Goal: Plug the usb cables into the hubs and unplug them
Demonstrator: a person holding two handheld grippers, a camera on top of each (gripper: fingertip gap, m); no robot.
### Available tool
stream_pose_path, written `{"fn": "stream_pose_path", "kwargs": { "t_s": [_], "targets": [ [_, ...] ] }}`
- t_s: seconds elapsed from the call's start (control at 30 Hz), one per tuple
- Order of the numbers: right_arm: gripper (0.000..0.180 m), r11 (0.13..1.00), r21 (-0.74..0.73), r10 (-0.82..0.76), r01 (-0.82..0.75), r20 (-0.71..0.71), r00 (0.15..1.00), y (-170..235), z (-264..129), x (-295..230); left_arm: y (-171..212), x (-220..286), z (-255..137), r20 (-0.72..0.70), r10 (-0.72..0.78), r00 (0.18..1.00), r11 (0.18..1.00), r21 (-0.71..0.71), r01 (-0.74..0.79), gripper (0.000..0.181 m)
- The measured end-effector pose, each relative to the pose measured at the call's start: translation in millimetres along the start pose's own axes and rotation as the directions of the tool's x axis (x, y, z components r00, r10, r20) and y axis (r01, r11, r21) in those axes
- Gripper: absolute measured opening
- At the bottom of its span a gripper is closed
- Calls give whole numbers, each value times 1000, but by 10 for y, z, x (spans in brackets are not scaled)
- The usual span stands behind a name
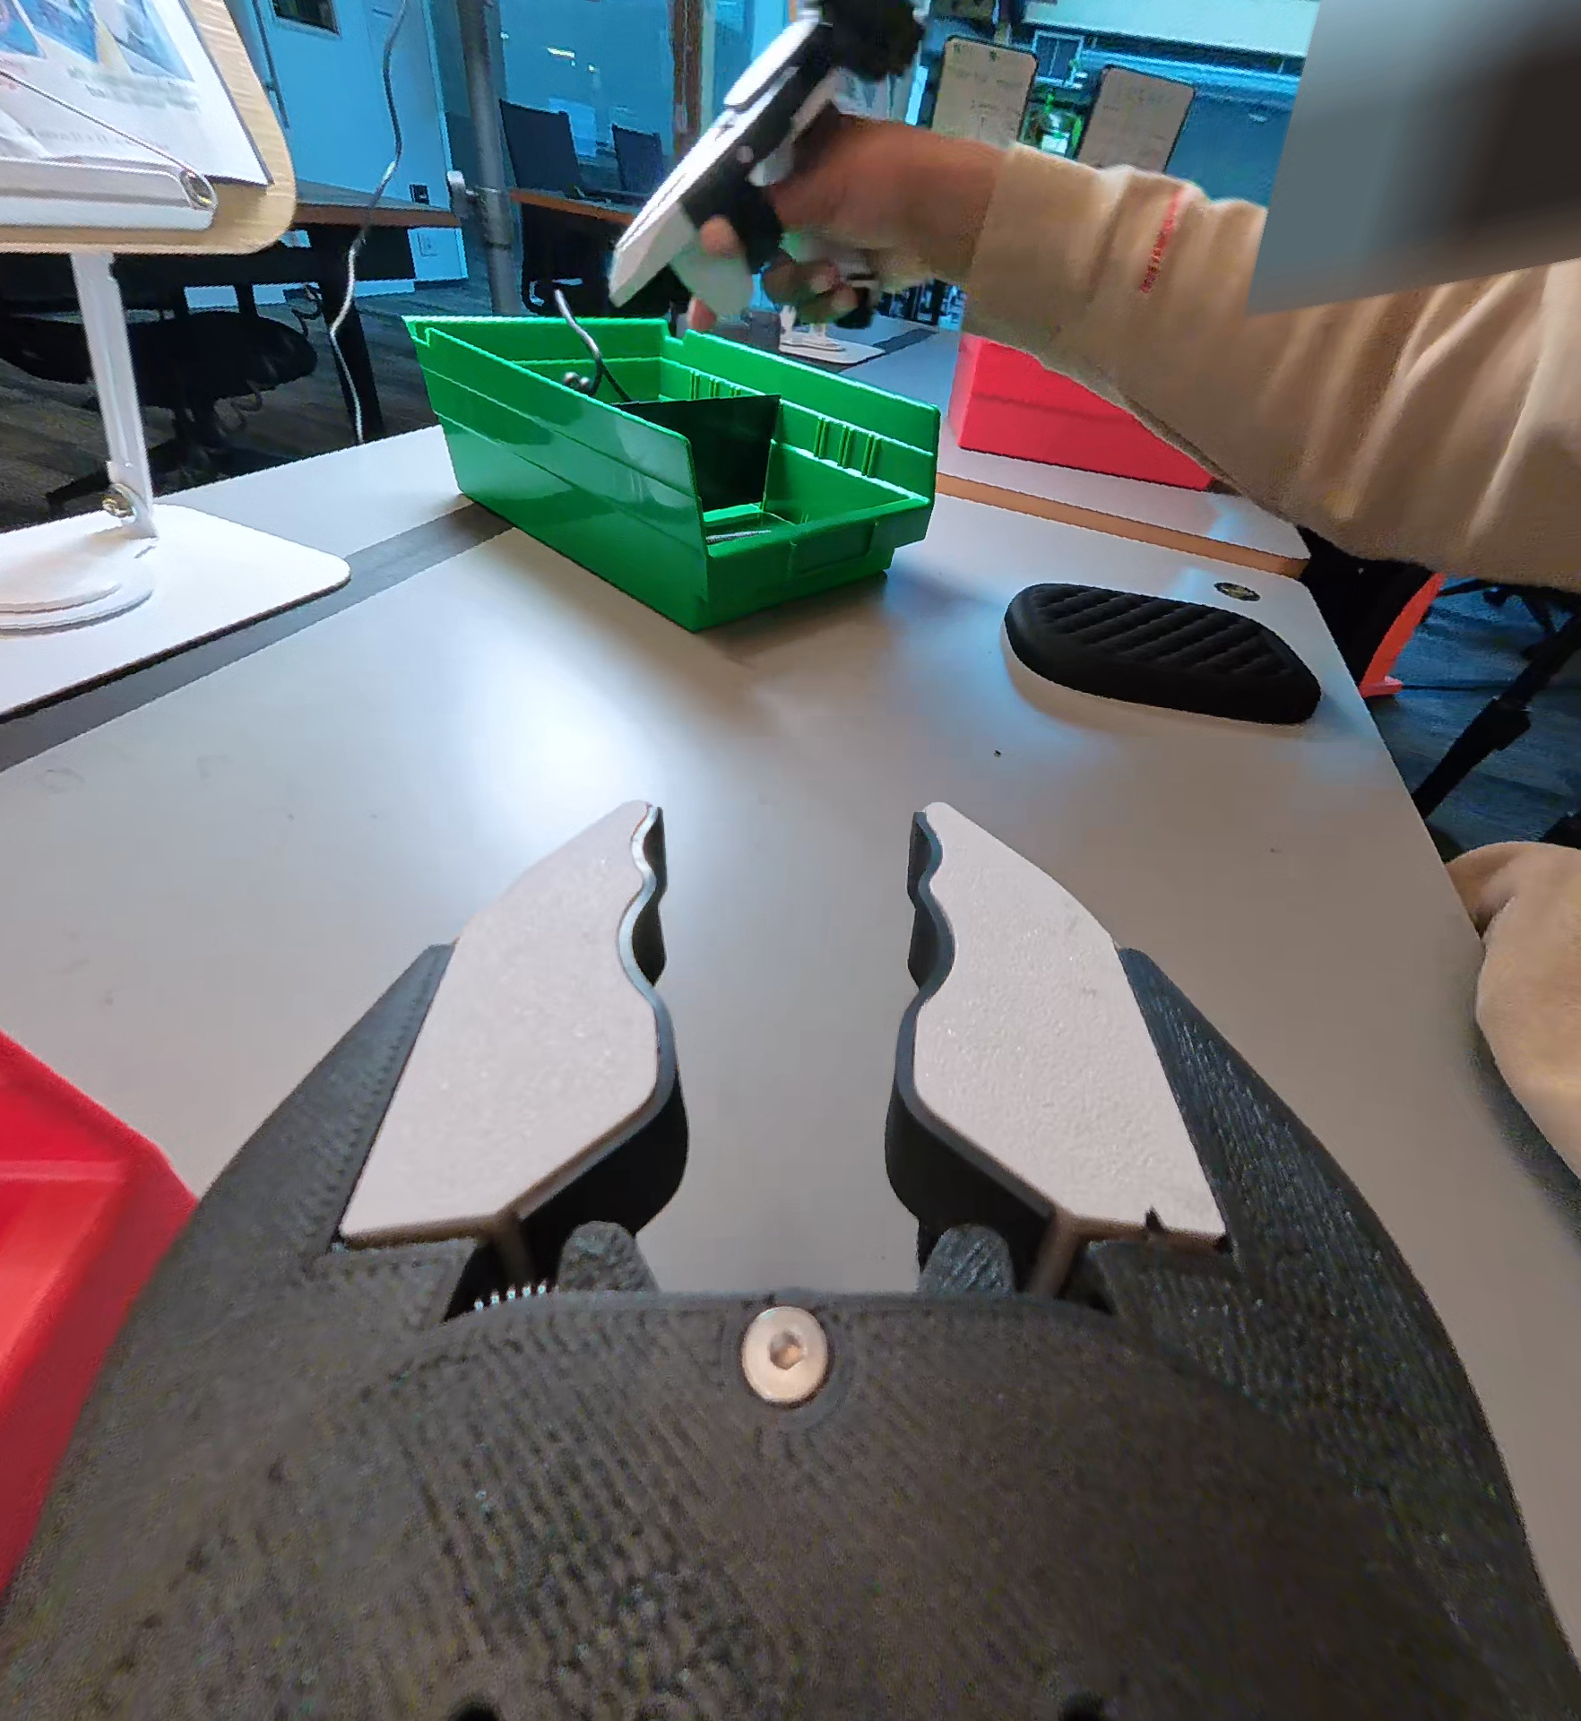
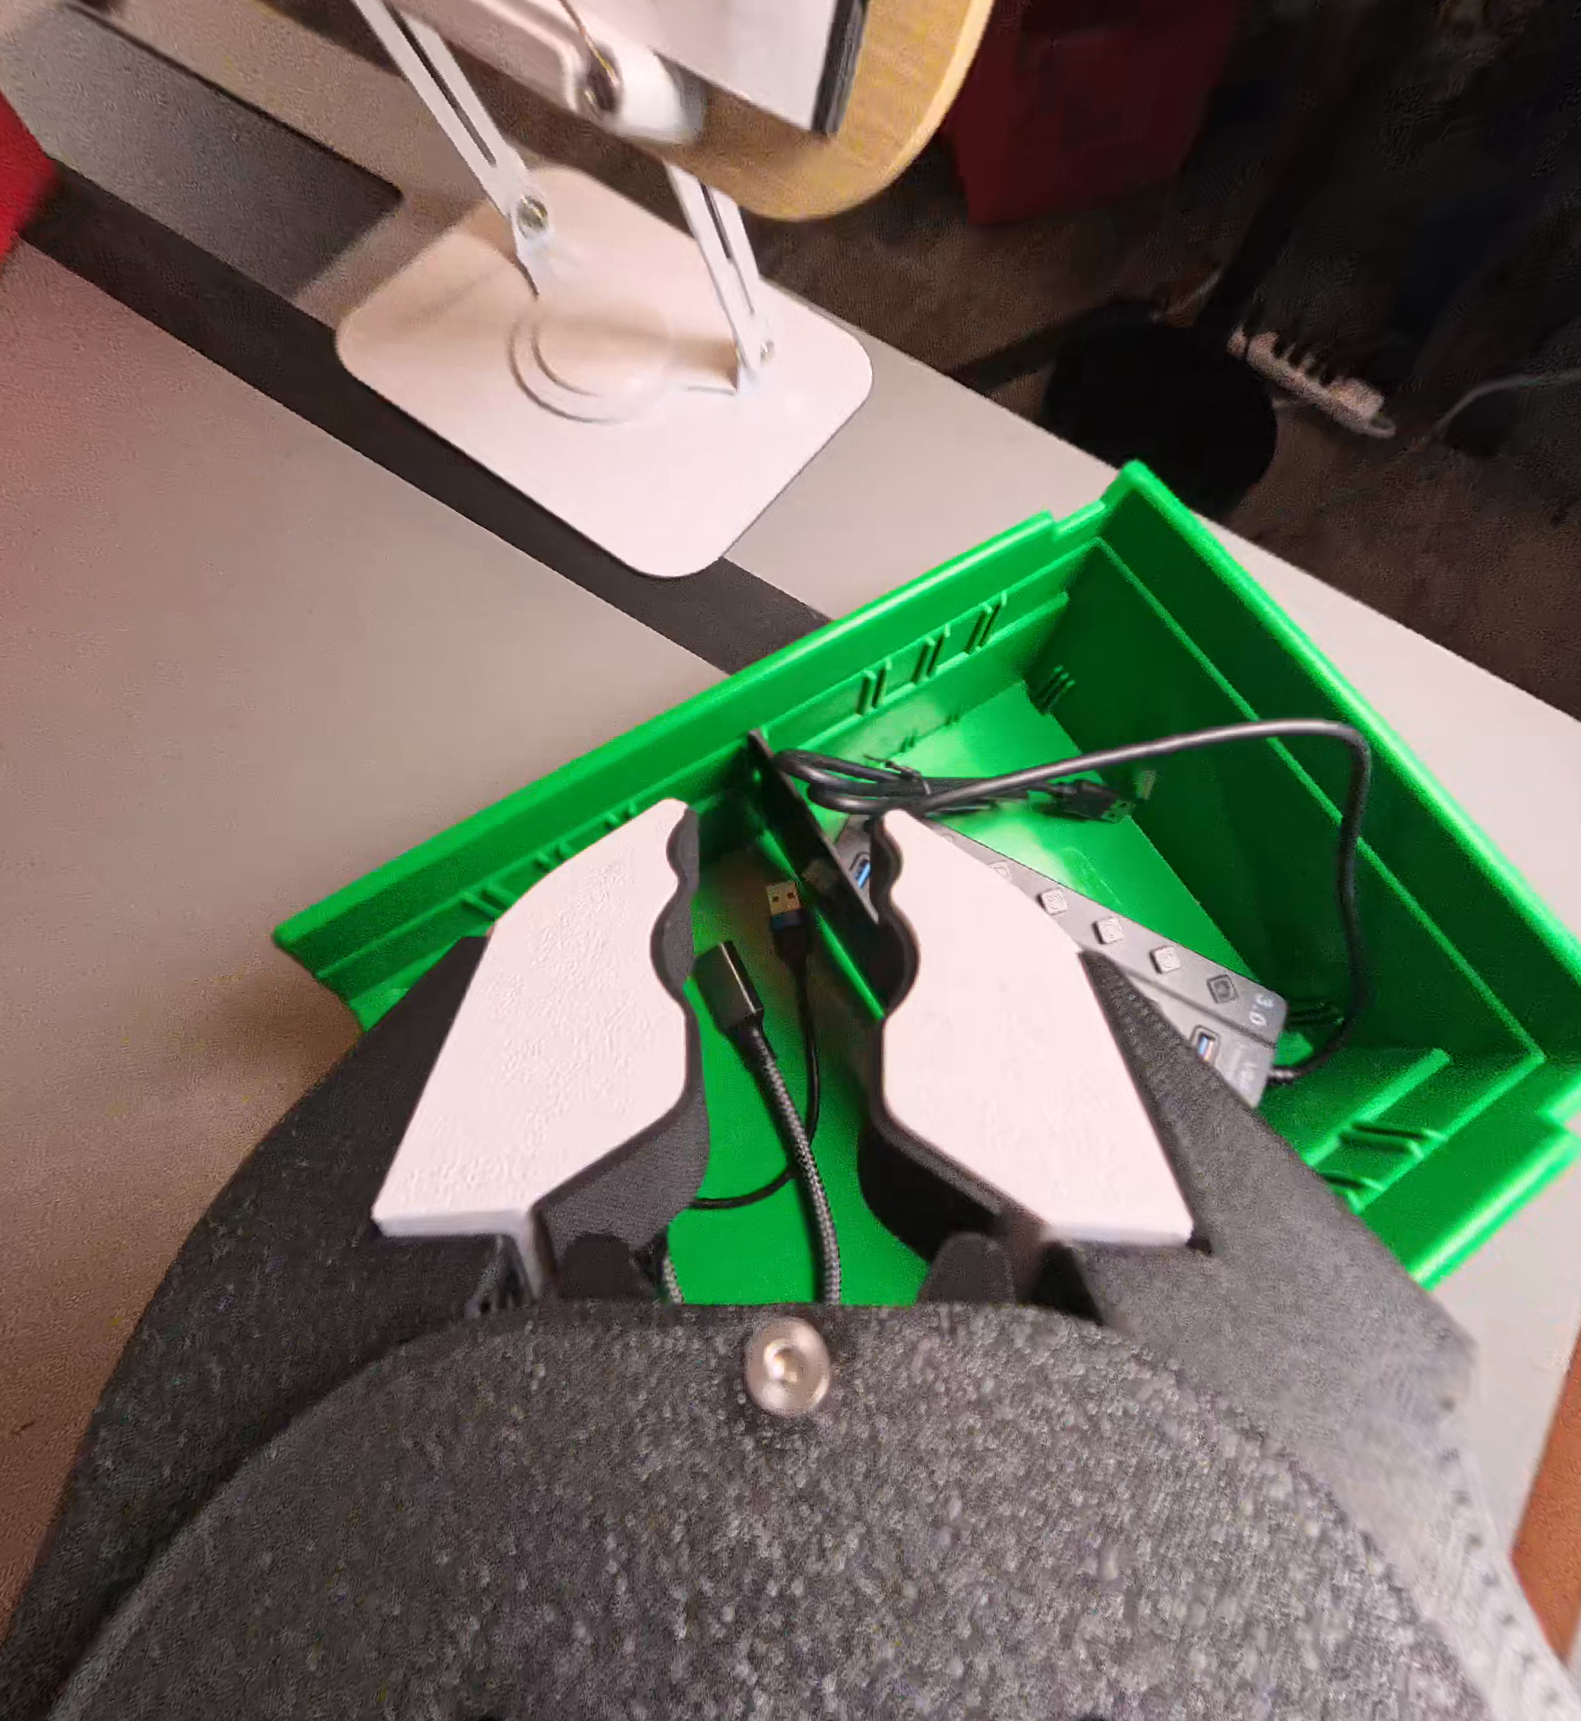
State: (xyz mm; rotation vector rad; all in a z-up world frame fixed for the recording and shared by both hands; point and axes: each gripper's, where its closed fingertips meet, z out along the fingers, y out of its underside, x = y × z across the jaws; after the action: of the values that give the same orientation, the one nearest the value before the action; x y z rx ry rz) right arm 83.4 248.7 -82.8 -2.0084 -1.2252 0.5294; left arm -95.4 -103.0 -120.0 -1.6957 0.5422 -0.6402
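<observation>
Right wrist view: right gripper (image 2: 787,875) hangs over green bin (image 2: 1467,838), fingers wide apart w/ nothing held, framing braided USB cable (image 2: 768,1052) left of divider, hub (image 2: 1141,950) right; left gripper (image 1: 787,838) idles open, empty, above counter (image 1: 489,745).

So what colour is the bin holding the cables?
Green bin, clearest in the right wrist view.

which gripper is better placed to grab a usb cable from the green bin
Right. The right gripper hangs open directly over the braided cable in the green bin; the left gripper is over bare table, short of it.
</observation>
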Motion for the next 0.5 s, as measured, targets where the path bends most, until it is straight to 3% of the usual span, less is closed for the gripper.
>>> {"fn": "stream_pose_path", "kwargs": {
  "t_s": [0.03, 0.23, 0.37, 0.5],
  "targets": [
    [35, 997, 73, -10, 8, 21, 1000, -22, -108, -80, -14, -17, -10, 8, -1, 1000, 1000, 7, 1, 50],
    [37, 877, 477, -132, 62, 114, 985, 136, -658, -731, -271, -310, -236, 186, 8, 982, 997, 78, -23, 50],
    [36, 808, 586, -177, 65, 135, 975, 408, -764, -1077, -595, -766, -657, 419, -20, 908, 994, 103, -26, 47],
    [34, 769, 637, -196, 63, 140, 971, 565, -751, -1250, -783, -1386, -1039, 546, -169, 821, 986, 92, 142, 47]
  ]
}}
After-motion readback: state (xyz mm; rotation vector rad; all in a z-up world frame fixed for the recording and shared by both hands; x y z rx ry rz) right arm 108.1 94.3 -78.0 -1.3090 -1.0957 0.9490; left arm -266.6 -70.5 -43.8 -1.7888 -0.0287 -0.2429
